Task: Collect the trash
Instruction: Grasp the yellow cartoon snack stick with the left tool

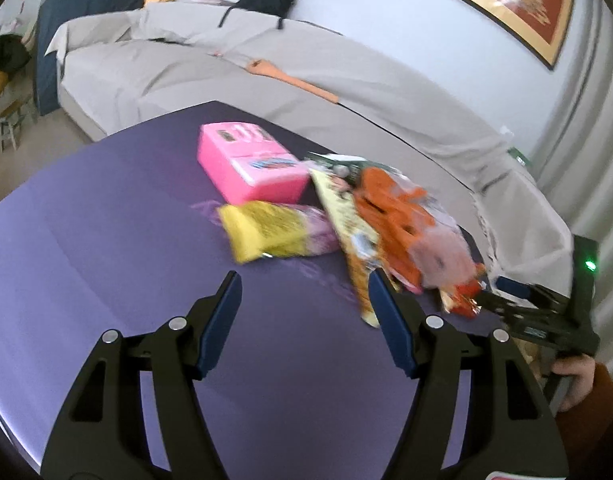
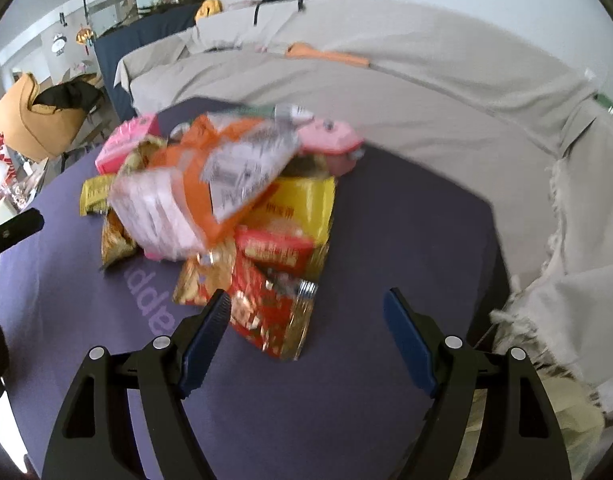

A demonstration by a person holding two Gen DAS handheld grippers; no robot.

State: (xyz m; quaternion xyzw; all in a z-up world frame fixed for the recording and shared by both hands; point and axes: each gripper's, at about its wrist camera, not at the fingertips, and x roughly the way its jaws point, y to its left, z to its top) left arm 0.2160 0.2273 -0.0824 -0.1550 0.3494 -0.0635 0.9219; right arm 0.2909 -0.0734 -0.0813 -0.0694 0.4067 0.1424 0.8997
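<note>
Hovering with jaws apart, both tools, left tool [image 1: 304, 292] and right tool [image 2: 306, 304], may scatter the wrappers [image 2: 210, 192] heaped at 12 o'clock off the bench [image 2: 406, 240].

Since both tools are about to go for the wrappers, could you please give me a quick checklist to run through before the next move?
1. Left tool open and empty: ok.
2. Right tool open and empty: ok.
3. Red wrapper lies just ahead of the right tool: ok.
4. Wrappers separated for a single pick: not ok, the orange bag lies on the pile.
5. Yellow packet lies apart, ahead of the left tool: ok.
6. Trash bin in view: not ok.
</note>
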